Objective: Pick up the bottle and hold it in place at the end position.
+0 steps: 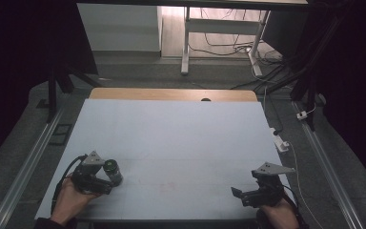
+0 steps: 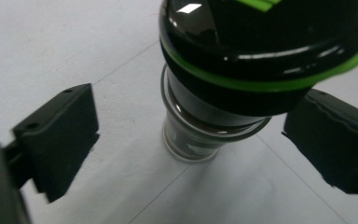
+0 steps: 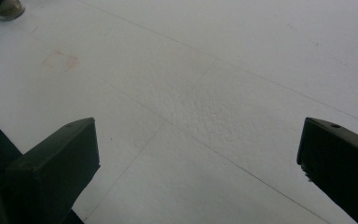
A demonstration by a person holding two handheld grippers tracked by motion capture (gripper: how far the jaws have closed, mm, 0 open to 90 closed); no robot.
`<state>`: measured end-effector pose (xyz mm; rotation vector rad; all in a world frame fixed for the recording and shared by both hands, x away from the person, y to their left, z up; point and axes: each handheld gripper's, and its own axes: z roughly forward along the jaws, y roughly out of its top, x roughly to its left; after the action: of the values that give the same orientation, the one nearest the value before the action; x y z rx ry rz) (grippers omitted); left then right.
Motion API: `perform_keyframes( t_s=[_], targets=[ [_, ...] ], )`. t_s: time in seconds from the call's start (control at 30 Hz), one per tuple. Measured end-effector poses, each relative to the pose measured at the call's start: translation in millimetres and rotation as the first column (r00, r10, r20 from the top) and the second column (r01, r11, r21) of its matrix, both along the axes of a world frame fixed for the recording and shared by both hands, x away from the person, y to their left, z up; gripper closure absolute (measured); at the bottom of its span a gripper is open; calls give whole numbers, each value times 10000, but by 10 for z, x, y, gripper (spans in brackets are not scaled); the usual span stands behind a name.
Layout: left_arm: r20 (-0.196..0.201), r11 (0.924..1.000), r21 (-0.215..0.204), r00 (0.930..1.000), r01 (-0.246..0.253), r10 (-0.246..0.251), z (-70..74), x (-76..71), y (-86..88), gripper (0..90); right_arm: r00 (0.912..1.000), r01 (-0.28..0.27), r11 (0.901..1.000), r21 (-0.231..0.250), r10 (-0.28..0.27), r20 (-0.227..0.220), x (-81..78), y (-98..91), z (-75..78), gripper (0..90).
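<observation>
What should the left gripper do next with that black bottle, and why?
Probably close the left gripper on the bottle: it stands upright on the table between the open jaws, with gaps on both sides.

black claw (image 1: 106, 183), grey plate, trailing cable

Left gripper (image 1: 108, 183) beside upright dark bottle (image 1: 113, 171); right gripper (image 1: 240, 195) apart.
</observation>
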<state>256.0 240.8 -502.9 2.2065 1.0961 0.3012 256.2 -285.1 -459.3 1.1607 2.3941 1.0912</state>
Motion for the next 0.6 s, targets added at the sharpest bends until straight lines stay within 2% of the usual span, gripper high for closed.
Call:
perform_keyframes(
  t_s=[0.07,0.13,0.2,0.37,0.43,0.47,0.6],
  targets=[
    [31,9999,110,10000,62,-63,-4,-1,-6,89,10000,8,10000,-5,-9,-5,-1,2,0,0],
    [47,9997,185,9998,172,-173,-4,-6,-6,192,10000,4,10000,-39,-4,6,-3,5,0,0],
    [45,9996,174,9997,236,-237,-7,-3,-8,213,10000,-2,10000,-49,2,5,-3,6,0,0],
    [-100,9980,356,9986,517,-514,-24,5,-20,385,10000,-49,10000,-87,49,34,-3,9,-1,0],
    [-112,9976,403,9983,570,-566,-25,4,-20,410,10000,-50,9999,-95,50,36,-3,10,-1,0],
    [-119,9975,373,9982,598,-594,-24,3,-19,470,10000,-36,9999,-97,36,38,-4,13,-2,0],
    [-76,9966,372,9973,739,-737,-17,-4,-24,522,10000,-58,9999,-127,58,45,-4,15,-3,0]
  ],
)
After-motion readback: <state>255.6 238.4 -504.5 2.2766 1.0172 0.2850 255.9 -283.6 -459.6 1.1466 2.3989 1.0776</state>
